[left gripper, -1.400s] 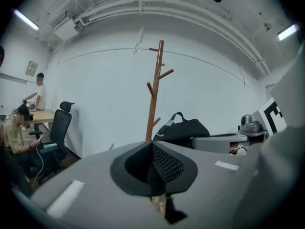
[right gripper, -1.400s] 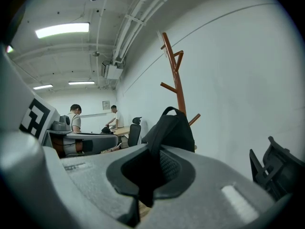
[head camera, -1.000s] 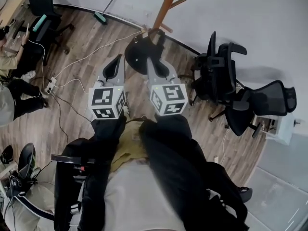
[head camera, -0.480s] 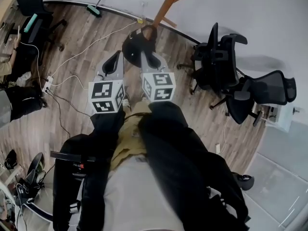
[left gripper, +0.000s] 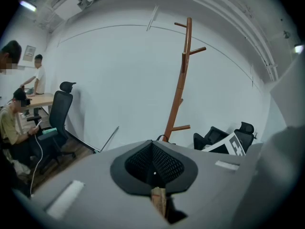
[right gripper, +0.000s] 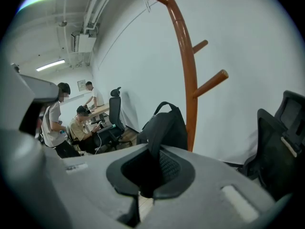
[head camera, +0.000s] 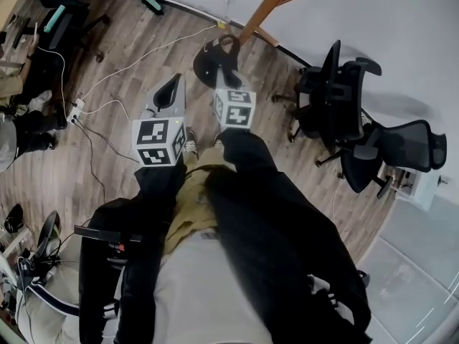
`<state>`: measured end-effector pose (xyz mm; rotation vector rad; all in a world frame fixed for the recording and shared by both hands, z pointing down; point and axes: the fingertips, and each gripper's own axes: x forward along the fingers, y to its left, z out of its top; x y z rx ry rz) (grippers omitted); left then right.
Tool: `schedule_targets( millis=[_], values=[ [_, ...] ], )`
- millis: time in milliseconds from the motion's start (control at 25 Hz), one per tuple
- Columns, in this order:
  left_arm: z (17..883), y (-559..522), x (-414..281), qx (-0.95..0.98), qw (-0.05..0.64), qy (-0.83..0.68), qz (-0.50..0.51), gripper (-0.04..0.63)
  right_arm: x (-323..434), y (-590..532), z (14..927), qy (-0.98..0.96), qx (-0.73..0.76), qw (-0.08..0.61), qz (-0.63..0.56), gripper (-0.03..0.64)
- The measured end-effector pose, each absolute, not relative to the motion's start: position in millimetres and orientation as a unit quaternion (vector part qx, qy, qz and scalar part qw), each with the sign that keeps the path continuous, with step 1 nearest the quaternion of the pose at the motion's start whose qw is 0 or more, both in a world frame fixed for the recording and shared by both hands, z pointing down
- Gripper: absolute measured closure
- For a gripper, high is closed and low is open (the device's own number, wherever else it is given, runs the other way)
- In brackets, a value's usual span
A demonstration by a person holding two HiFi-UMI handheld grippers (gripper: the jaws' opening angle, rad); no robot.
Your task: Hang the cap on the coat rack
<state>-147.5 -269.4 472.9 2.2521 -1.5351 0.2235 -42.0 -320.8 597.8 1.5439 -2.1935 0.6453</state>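
Far left: bare wood floor (head camera: 122,49) with loose cables (head camera: 136,69); people sit at a table (right gripper: 102,109) well clear of the work. Left claw (head camera: 174,84) has its mesh pads together with nothing between them and points toward the wall, idle. Just to its right, the right claw (head camera: 228,76) is pinched narrow on the black cap (head camera: 206,61). In the right gripper view the cap (right gripper: 167,125) stands up out of the jaws with its strap loop on top, close in front of the brown coat rack (right gripper: 187,70). Right of the rack are two black office chairs (head camera: 337,106), near but not touching it.

Risks, as I judge them:
- The hold looks to be on a thin edge of fabric, so a quick lift could let the cap slide out and drop to the floor.
- The pegs (right gripper: 209,82) sit above the cap, so it has to go up and over one. If the floppy crown folds, the cap may catch only partway and fall when released.
- A shove against the slim pole could rock the stand.
- The idle left claw could snag the cap.

Hard to see:
- The head view cuts off the rack's upper pegs, and the cap covers its foot.
- I cannot tell which part of the cap is pinched.
- The cap's brim does not show clearly.
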Motion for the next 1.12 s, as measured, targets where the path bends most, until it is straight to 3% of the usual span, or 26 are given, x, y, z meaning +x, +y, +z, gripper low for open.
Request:
schedule_targets(
  millis=[640,840,1120],
  values=[
    [480,-280,-144,0.791,0.208,-0.568,0.091,0.598,-25,-349,668,-0.756,0.544,0.225,0.288,0.605],
    [474,-283,-137,0.794,0.204,-0.566,0.085,0.598,-28,-345,661,-0.779,0.516,0.206,0.289,0.507],
    [461,-292,-112,0.808,0.191,-0.553,0.076,0.598,-18,-324,612,-0.809,0.509,0.159,0.247,0.499]
  ],
)
